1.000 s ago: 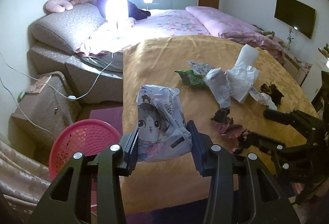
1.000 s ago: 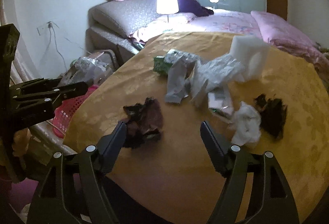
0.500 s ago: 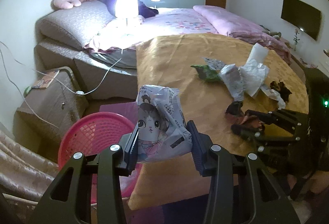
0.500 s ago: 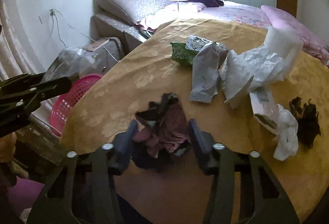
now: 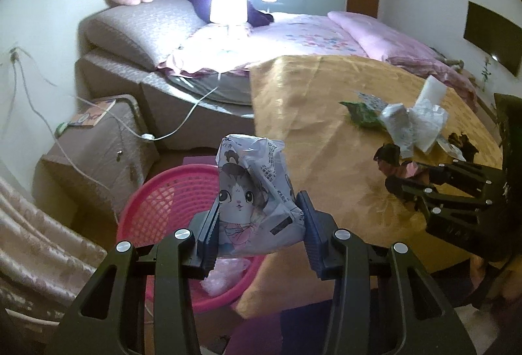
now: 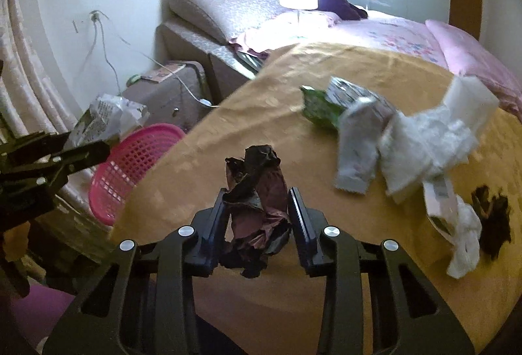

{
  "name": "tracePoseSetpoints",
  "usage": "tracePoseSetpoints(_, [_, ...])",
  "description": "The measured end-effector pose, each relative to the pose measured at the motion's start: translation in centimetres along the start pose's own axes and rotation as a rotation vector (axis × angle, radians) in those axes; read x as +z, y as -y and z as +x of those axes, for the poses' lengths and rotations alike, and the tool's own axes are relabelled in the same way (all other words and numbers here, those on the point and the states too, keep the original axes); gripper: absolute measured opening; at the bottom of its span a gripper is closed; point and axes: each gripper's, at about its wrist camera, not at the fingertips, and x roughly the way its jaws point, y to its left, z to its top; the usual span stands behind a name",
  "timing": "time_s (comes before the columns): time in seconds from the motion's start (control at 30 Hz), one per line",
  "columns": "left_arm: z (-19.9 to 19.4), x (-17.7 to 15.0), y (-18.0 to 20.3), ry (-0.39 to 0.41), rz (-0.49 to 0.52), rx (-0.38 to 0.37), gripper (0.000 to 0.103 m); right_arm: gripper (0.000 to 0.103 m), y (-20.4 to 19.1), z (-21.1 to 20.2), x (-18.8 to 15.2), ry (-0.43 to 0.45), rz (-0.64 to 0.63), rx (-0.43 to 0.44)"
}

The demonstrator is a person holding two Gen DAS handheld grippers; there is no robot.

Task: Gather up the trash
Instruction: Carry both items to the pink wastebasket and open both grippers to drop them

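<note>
My left gripper [image 5: 257, 218] is shut on a crumpled white cartoon-cat wrapper [image 5: 254, 195] and holds it over the pink mesh basket [image 5: 163, 201] beside the table. The basket holds some pale plastic [image 5: 225, 273]. My right gripper [image 6: 257, 211] is shut on a dark maroon crumpled wrapper [image 6: 257, 205], lifted just above the yellow tablecloth [image 6: 248, 126]. More trash lies on the table: a green packet [image 6: 318, 108], a grey sachet [image 6: 355, 146], white crumpled paper [image 6: 427, 143], a white tissue [image 6: 466, 240] and a dark scrap [image 6: 492, 221].
A bed [image 5: 293, 32] with a lit lamp [image 5: 228, 4] stands behind the table. A brown nightstand [image 5: 94, 152] with cables sits left of the basket. A curtain [image 5: 36, 237] hangs at the near left. The left gripper also shows in the right wrist view [image 6: 84, 156].
My right gripper closed on the dark maroon wrapper and lifted it off the cloth. My left gripper carried the cat wrapper leftwards from over the table to over the pink basket.
</note>
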Motion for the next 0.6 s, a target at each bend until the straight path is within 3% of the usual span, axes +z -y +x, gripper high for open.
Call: tracePoseSetpoints(0.6, [0.3,-1.2,-7.2,-0.029,-0.184,0.099,0.041,0.036,-6.2,2.8,4.1,-0.021,-0.060,0.122])
